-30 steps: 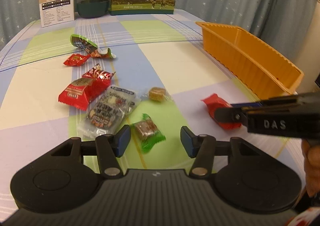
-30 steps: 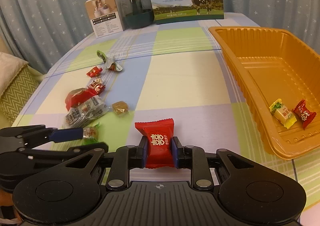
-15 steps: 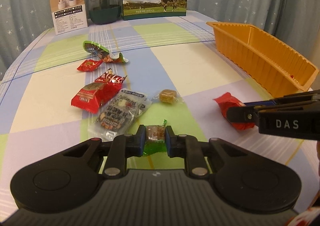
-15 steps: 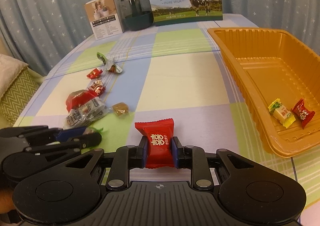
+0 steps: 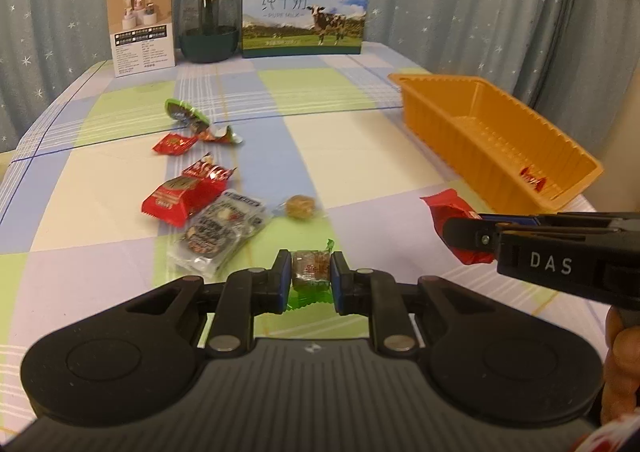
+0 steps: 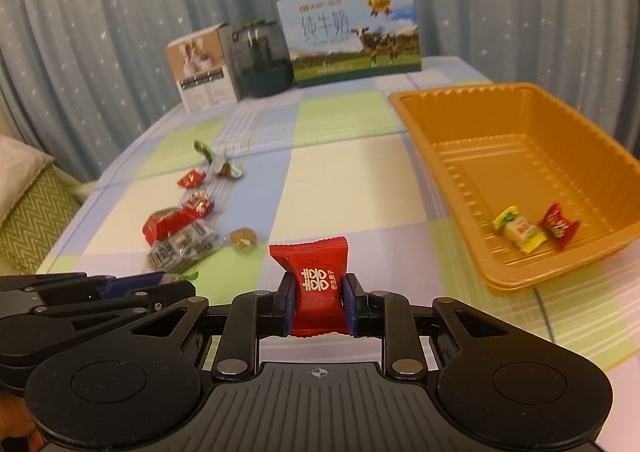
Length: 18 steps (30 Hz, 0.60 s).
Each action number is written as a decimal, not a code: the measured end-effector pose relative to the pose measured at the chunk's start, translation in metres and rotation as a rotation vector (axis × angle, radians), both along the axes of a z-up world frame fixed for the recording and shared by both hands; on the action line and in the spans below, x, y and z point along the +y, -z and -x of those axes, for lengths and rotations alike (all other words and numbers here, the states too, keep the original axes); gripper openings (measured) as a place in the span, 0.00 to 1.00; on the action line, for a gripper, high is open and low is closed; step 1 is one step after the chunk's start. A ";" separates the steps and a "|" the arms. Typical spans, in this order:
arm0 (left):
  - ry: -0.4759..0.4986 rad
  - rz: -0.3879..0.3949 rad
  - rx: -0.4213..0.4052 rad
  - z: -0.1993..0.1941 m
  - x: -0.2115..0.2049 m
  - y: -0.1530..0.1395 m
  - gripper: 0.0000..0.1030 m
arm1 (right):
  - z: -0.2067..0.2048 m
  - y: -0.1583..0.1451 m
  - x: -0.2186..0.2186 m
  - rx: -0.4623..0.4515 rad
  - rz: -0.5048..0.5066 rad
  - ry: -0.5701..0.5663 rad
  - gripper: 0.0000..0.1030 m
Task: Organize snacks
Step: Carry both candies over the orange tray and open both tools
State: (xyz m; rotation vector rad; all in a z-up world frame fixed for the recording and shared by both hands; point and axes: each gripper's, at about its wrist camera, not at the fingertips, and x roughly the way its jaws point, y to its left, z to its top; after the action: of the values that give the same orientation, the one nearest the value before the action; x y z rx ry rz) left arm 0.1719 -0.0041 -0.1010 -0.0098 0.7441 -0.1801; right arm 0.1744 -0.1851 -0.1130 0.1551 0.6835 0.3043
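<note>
Between our left gripper (image 5: 311, 276) pads, jaws open a second earlier had clamped the green-wrapped candy (image 5: 310, 272); our right gripper (image 6: 319, 303) still pinched the red candy (image 6: 317, 284), both lifted, the orange tray (image 6: 472, 123) next.

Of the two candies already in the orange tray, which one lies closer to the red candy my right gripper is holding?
The yellow-wrapped candy. In the orange tray it lies left of the red-wrapped candy, on the side towards the right gripper.
</note>
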 end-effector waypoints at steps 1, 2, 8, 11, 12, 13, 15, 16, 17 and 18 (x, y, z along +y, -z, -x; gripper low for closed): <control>0.005 0.002 -0.002 0.002 -0.003 -0.003 0.18 | 0.002 -0.003 -0.002 -0.008 -0.004 0.005 0.24; 0.009 0.004 -0.006 0.003 -0.006 -0.005 0.18 | 0.005 -0.007 -0.003 -0.016 -0.006 0.011 0.24; 0.038 0.019 -0.032 0.005 -0.024 -0.024 0.18 | 0.016 -0.033 -0.019 -0.052 -0.021 0.044 0.24; 0.056 0.031 -0.045 0.002 -0.036 -0.034 0.18 | 0.017 -0.045 -0.033 -0.060 -0.037 0.071 0.24; 0.064 0.033 -0.050 0.001 -0.040 -0.037 0.18 | 0.018 -0.049 -0.038 -0.064 -0.038 0.082 0.24; 0.072 0.036 -0.055 0.000 -0.045 -0.040 0.18 | 0.018 -0.053 -0.043 -0.070 -0.040 0.092 0.24; 0.090 0.049 -0.061 -0.003 -0.054 -0.045 0.18 | 0.017 -0.061 -0.055 -0.079 -0.048 0.115 0.24; 0.100 0.054 -0.065 -0.004 -0.060 -0.048 0.18 | 0.017 -0.065 -0.063 -0.083 -0.056 0.128 0.24; 0.110 0.056 -0.071 -0.006 -0.065 -0.050 0.18 | 0.017 -0.068 -0.070 -0.087 -0.062 0.141 0.24; 0.119 0.058 -0.076 -0.007 -0.071 -0.053 0.18 | 0.016 -0.072 -0.077 -0.093 -0.064 0.155 0.24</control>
State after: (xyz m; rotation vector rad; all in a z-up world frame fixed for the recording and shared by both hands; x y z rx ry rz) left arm 0.1789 -0.0749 -0.0484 -0.0135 0.6637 -0.3137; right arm 0.1581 -0.2619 -0.0414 0.2525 0.5667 0.1839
